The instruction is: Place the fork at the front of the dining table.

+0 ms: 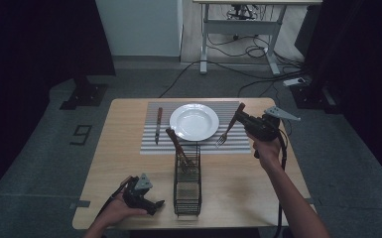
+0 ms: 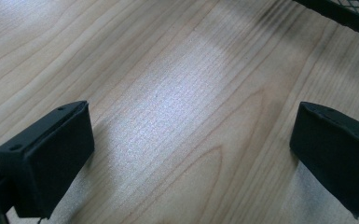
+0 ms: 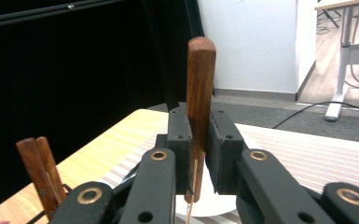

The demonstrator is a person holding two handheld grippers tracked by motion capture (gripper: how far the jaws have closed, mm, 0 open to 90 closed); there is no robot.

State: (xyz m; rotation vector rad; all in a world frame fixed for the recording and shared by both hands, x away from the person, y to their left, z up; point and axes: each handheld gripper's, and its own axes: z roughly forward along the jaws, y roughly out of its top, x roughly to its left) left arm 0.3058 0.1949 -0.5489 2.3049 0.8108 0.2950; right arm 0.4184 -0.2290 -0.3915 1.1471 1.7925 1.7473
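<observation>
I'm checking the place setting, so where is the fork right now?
In the high view the fork hangs tines-down in the right gripper, its wooden handle clamped between the jaws, just right of the white plate over the striped placemat.

High view above my side looks down on desk (image 1: 129, 163); my finger cams sit close; right one shares plate (image 1: 194, 121).

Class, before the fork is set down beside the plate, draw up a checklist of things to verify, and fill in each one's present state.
1. Right tool clamps fork by its wooden handle: ok.
2. Fork tines point down over the mat: ok.
3. Mat free right of plate: ok.
4. Knife lies left of plate: ok.
5. Left tool open, clear of basket: ok.
6. Tines touching mat: cannot tell.
</observation>
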